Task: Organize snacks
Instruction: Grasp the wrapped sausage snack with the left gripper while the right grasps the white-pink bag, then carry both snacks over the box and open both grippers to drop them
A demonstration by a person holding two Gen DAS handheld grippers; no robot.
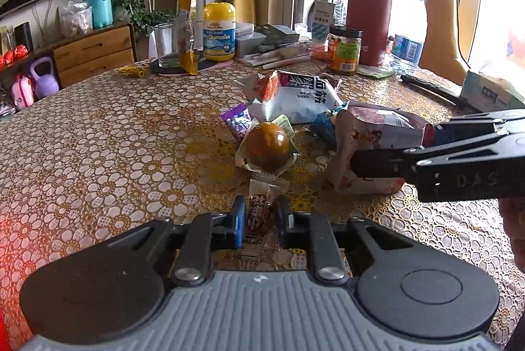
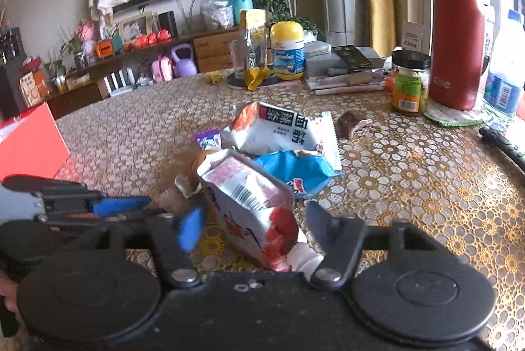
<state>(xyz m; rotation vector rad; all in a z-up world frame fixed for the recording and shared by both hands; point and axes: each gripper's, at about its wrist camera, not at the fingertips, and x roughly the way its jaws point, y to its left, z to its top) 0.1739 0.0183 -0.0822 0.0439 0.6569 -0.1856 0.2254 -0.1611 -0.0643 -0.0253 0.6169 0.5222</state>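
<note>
Right wrist — torn-open pink pouch (image 2: 249, 203) between right hand-held gripper (image 2: 252, 229) fingers.

A lacy, patterned cloth (image 1: 115, 128) covers the worktop, and on it, beside a glossy brown egg sealed in clear plastic film (image 1: 266, 147), lie crinkled shiny foil-like snack bags (image 2: 282, 128), while beyond them stand a smooth matt red bottle (image 2: 457, 32) and a wooden drawer cabinet (image 1: 93, 51).
</note>
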